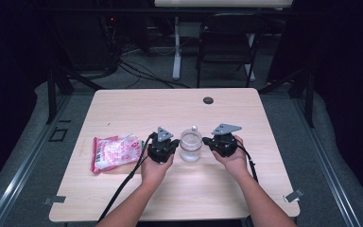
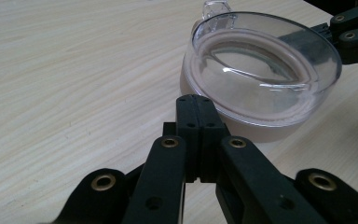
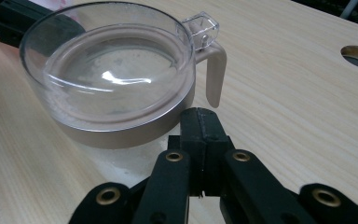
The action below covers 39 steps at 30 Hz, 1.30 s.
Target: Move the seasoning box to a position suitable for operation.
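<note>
A round container with a clear domed lid (image 1: 191, 144) stands in the middle of the table, between my two grippers. Its base is beige, with a small handle and a clear tab (image 3: 204, 29) on the far side. My left gripper (image 1: 162, 145) rests just left of it, jaws pressed together and empty, tips (image 2: 197, 103) close to the container's base (image 2: 261, 130). My right gripper (image 1: 223, 140) sits just right of it, also shut on nothing, with its tips (image 3: 200, 116) next to the beige rim (image 3: 121, 133).
A pink and white plastic packet (image 1: 115, 151) lies on the table to the left of my left hand. A dark round grommet hole (image 1: 208, 100) is at the table's far edge. A folding chair (image 1: 229, 40) and cables stand beyond the table.
</note>
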Each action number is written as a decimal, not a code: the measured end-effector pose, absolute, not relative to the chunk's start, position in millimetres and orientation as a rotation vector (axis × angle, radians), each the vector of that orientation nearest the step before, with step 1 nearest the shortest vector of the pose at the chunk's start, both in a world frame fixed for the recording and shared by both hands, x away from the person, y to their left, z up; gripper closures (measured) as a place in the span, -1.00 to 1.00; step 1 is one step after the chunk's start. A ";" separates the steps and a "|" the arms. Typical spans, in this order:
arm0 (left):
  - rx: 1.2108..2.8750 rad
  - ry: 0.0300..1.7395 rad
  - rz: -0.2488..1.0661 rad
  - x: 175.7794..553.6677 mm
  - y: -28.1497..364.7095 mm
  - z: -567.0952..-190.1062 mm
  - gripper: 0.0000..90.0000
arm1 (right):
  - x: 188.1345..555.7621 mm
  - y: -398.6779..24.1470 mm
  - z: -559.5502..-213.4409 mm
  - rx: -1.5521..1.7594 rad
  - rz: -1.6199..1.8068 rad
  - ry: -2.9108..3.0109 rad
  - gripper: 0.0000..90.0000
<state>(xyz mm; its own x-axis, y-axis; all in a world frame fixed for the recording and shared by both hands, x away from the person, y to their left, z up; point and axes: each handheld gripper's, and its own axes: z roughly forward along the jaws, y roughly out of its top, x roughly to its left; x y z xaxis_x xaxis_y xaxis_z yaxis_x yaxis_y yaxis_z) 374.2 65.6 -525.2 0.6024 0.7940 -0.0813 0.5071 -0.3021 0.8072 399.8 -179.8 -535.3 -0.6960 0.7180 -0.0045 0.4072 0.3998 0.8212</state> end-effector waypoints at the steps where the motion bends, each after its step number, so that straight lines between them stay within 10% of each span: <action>1: 1.977 1.029 0.423 374.0 66.0 -525.1 1.00 | 397.8 -179.5 -534.8 0.971 1.195 2.309 1.00; 22: 2.047 0.836 0.319 372.3 86.5 -525.2 1.00 | 347.5 -181.6 -535.2 0.910 1.215 2.381 0.99; 39: 1.968 0.895 0.324 327.6 140.6 -511.2 0.99 | 389.5 -182.5 -557.0 1.008 1.165 2.336 0.71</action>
